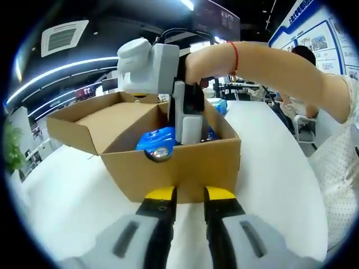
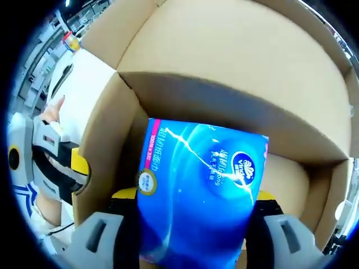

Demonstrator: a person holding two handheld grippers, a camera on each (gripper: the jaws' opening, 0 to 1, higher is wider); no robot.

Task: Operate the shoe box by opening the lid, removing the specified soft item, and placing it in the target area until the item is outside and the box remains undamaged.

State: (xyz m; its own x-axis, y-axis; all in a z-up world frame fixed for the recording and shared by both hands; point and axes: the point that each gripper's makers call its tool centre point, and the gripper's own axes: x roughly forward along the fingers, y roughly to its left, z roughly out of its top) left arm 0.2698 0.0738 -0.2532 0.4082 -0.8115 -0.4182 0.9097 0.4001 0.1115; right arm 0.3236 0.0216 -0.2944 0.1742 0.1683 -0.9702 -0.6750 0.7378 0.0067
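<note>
open brown cardboard shoe box (image 1: 168, 168) is sitting on the white counter (image 1: 73, 196) w/ its lid flap folded out behind it. left tool (image 1: 189, 197) is pressing against the box's near outer wall, its yellow-tipped jaws nearly closed w/ a thin gap; can't tell if it's pinching the wall. right tool (image 1: 188, 120) is reaching down inside the box, clenching on the soft blue plastic tissue pack (image 2: 199, 190). pack is sitting inside the box btw the right tool's jaws, partly raised above the near wall.
</note>
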